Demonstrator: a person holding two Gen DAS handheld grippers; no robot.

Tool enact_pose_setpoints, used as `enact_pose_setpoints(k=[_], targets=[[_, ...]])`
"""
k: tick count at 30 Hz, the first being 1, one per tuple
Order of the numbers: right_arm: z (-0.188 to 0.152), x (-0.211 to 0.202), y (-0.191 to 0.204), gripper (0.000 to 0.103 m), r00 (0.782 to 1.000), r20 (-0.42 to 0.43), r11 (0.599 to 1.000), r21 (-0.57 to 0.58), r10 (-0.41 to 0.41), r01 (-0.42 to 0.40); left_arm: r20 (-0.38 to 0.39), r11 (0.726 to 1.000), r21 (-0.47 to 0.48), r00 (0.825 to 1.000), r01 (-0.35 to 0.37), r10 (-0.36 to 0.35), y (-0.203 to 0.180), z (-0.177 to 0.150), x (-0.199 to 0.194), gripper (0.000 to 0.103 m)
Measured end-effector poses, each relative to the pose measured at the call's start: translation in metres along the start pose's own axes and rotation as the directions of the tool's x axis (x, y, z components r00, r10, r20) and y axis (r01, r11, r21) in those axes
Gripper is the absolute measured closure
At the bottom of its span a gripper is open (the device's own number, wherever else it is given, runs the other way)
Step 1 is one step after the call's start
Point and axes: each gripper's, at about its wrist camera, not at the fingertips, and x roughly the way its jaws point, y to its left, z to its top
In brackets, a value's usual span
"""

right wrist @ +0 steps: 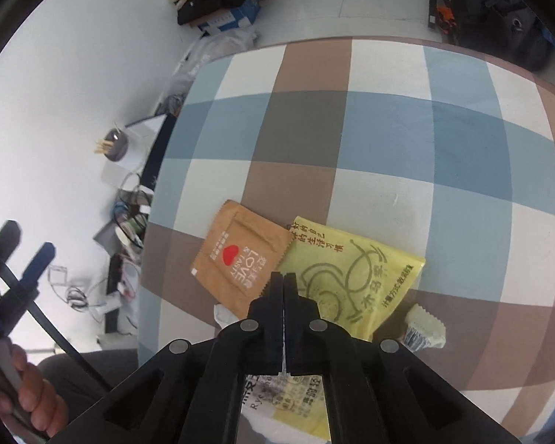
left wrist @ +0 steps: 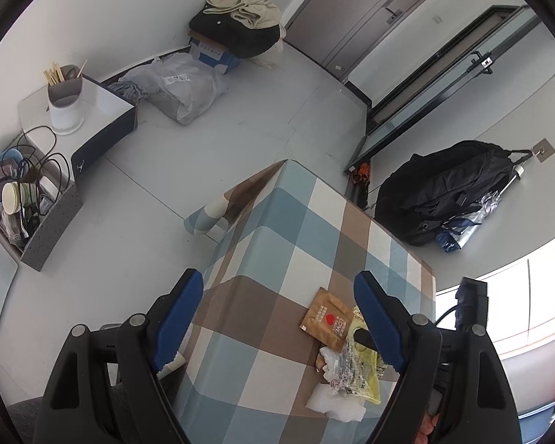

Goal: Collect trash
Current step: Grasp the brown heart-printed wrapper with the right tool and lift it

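Observation:
Trash lies on the checked tablecloth (right wrist: 388, 129): a brown sachet with a red heart (right wrist: 240, 255), a yellow packet with printed characters (right wrist: 355, 277), a clear printed wrapper (right wrist: 296, 399) and crumpled white tissue (left wrist: 336, 403). My right gripper (right wrist: 284, 281) is shut, its tips low over the seam between the brown sachet and the yellow packet; I cannot tell whether it pinches anything. My left gripper (left wrist: 281, 318) is open and empty, above the table's edge, with the brown sachet (left wrist: 327, 320) and yellow packet (left wrist: 362, 373) beside its right finger.
The table (left wrist: 314, 222) stands on a pale floor. On the floor are a grey box of cups and cables (left wrist: 37, 214), a white box with a utensil holder (left wrist: 66, 103), a grey bag (left wrist: 181, 88), piled clothes (left wrist: 236, 22) and a black backpack (left wrist: 447, 188).

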Motion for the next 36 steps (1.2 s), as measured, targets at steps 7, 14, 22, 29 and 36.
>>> enact_pose_setpoints(k=[7, 14, 22, 29, 36], targets=[[-0.004, -0.006, -0.002, 0.098, 0.999, 0.022, 0.999, 0.039, 0.037, -0.037, 0.000, 1.000, -0.010, 1.000, 0.005, -0.005, 0.002, -0.006, -0.006, 0.022], [0.013, 0.016, 0.027, 0.040, 0.999, -0.022, 0.999, 0.045, -0.028, 0.029, 0.061, 0.998, -0.056, 0.998, -0.001, 0.005, 0.010, 0.003, -0.014, 0.022], [0.032, 0.053, 0.068, 0.024, 0.975, -0.114, 0.982, -0.013, -0.189, 0.189, 0.085, 0.994, -0.109, 0.996, -0.008, 0.017, 0.030, 0.006, -0.021, 0.022], [0.029, 0.066, 0.092, 0.024, 0.918, -0.078, 0.916, -0.142, -0.388, 0.375, 0.072, 0.985, -0.167, 0.997, 0.032, -0.020, 0.042, 0.012, -0.020, 0.022], [0.026, 0.067, 0.098, 0.042, 0.931, -0.030, 0.917, -0.188, -0.363, 0.351, 0.050, 0.985, -0.167, 0.998, 0.041, -0.033, 0.043, 0.013, -0.019, 0.022]])
